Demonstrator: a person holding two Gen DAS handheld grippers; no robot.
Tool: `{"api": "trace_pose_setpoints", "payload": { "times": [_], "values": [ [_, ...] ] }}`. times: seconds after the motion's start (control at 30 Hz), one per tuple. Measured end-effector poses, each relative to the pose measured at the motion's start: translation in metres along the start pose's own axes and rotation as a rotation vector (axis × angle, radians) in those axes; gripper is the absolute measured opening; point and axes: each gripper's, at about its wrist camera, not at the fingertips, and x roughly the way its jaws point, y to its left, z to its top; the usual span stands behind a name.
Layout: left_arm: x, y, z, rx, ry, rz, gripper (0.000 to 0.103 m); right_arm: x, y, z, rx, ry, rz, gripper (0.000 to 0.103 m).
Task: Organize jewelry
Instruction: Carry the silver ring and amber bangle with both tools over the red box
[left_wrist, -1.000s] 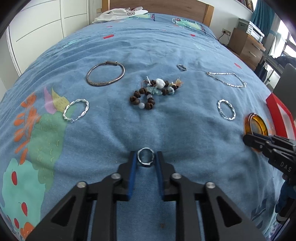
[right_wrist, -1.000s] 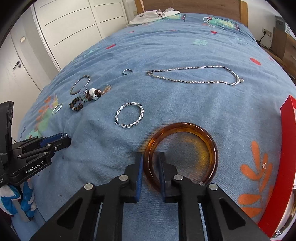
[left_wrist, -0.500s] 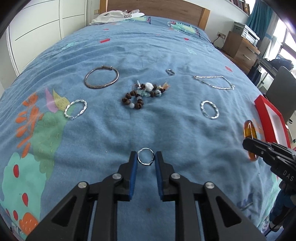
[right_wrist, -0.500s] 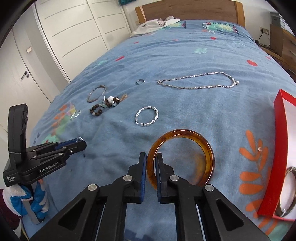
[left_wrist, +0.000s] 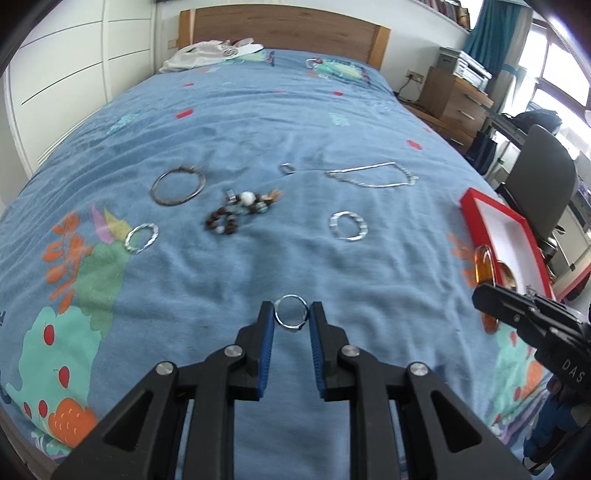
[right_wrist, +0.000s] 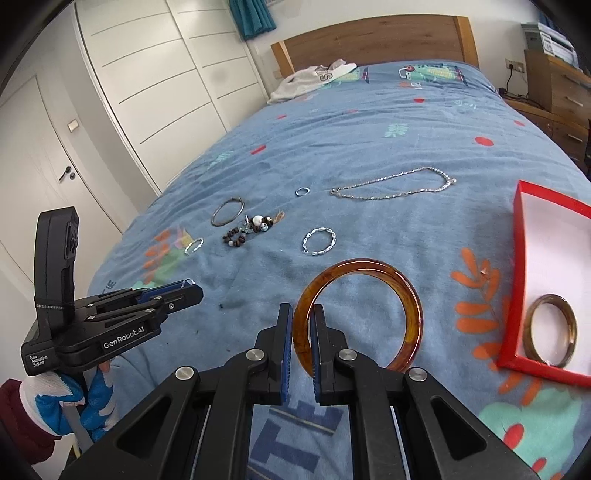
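Ahead of the left gripper (left_wrist: 291, 317) the blue bedspread (left_wrist: 258, 122) lies bare up to the beaded bracelet (left_wrist: 236, 214) at twelve o'clock. A twisted silver bangle (left_wrist: 348, 226) sits at one o'clock, another twisted bangle (left_wrist: 141, 237) at ten. At three o'clock the right gripper (left_wrist: 480, 295) and the red box (left_wrist: 491, 218) block the way. Beyond the chain necklace (left_wrist: 373, 177), open bedspread runs to the headboard (left_wrist: 284, 33).
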Motion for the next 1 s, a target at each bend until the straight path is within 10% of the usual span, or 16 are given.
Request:
{"api": "trace_pose_setpoints", "payload": {
  "times": [0.6, 1.0],
  "values": [
    [0.024, -0.197, 0.041, 0.227, 0.029, -0.258, 0.018, -0.101, -0.145, -0.003, 0.097, -0.063, -0.239, 0.009],
    [0.108, -0.289, 0.069, 0.287, 0.101, -0.290, 0.018, -0.073, -0.238, 0.008, 0.099, 0.038, -0.300, 0.009]
  ]
}}
